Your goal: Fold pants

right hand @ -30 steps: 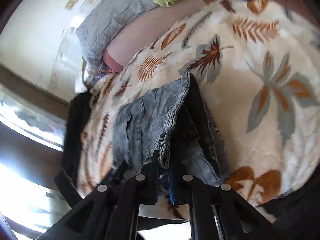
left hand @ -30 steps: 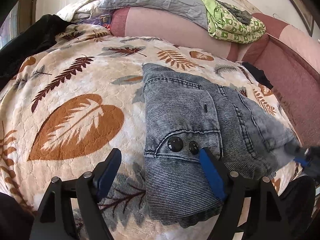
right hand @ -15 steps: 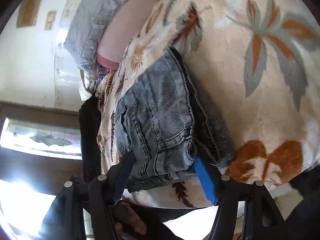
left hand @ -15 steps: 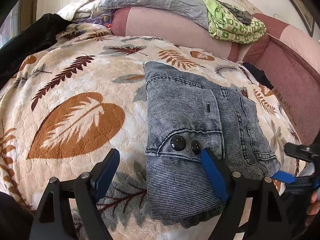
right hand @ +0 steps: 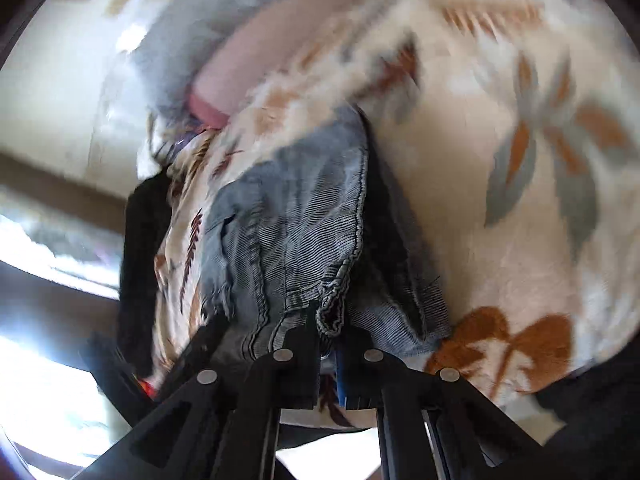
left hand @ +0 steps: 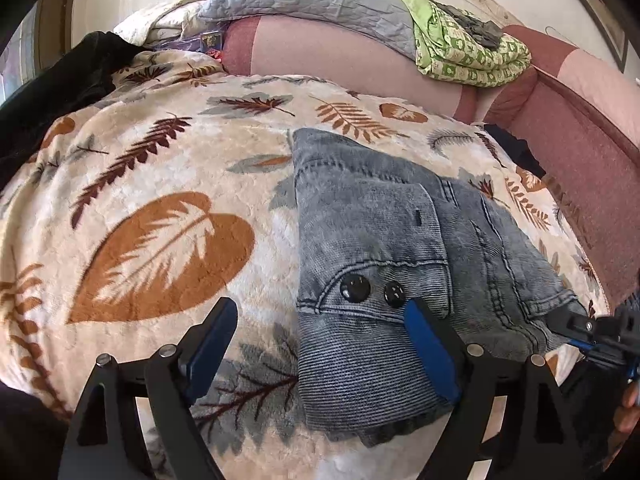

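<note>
I am working over a cream fleece blanket printed with brown and grey leaves (left hand: pixel 168 184), backed by a pink sofa backrest (left hand: pixel 340 60). The folded grey-blue denim pants (left hand: pixel 384 248) are lying centre-right. My left tongs (left hand: pixel 320 340) are hovering wide; my right tongs (right hand: pixel 329 344) are pinching the pants' corner.

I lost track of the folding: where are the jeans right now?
The folded grey jeans lie on the leaf-print blanket, right of centre in the left wrist view, below the pink sofa back; the right gripper pinches their near right corner.
</note>
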A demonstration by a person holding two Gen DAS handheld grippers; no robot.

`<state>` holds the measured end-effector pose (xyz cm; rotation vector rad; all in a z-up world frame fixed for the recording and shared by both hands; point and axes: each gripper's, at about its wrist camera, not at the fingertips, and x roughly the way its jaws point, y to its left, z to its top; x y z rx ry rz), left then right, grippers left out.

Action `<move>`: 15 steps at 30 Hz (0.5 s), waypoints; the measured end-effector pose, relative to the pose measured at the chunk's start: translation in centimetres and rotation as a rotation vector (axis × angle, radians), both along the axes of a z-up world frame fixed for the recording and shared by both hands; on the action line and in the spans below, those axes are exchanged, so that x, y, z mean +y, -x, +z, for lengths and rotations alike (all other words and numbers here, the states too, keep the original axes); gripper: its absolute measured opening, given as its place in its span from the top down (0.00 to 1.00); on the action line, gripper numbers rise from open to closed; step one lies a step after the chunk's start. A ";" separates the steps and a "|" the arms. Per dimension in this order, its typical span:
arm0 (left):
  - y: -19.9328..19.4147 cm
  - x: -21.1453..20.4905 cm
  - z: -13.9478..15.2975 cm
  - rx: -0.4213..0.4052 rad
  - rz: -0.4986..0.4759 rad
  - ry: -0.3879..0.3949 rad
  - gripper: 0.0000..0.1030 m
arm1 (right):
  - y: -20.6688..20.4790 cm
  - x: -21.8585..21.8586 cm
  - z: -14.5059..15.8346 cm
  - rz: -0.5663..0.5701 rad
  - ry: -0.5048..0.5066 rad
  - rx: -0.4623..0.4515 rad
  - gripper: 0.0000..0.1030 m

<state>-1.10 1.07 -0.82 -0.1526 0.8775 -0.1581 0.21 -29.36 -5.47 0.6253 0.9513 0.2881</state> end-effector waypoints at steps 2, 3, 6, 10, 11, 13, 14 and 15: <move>0.4 -0.1 1.2 -0.044 0.010 0.005 0.17 | -0.1 0.4 -0.7 0.004 0.075 0.007 0.94; 0.6 -0.3 1.6 -0.071 0.011 -0.009 0.17 | -0.7 0.4 -2.2 0.016 0.091 0.042 0.94; -0.4 -2.1 -0.9 0.014 -0.039 -0.153 0.16 | -1.0 -0.2 -4.2 0.006 0.030 0.037 0.94; -0.2 -1.9 -1.7 -0.005 -0.036 -0.170 0.13 | -0.4 -0.9 -2.2 0.005 0.062 0.038 0.87; -0.3 -1.8 -1.7 0.001 -0.033 -0.169 0.12 | -0.2 -1.0 -1.8 -0.009 0.078 0.029 0.86; -0.2 -1.7 -1.7 -0.008 -0.032 -0.171 0.12 | 0.2 -1.9 -0.1 -0.063 0.107 0.001 0.83; -0.2 -1.7 -1.8 -0.012 -0.031 -0.173 0.12 | 0.4 -2.5 1.3 -0.100 0.118 -0.032 0.83; -0.3 -1.7 -1.7 -0.012 -0.030 -0.173 0.12 | 0.4 -2.8 2.2 -0.113 0.115 -0.059 0.83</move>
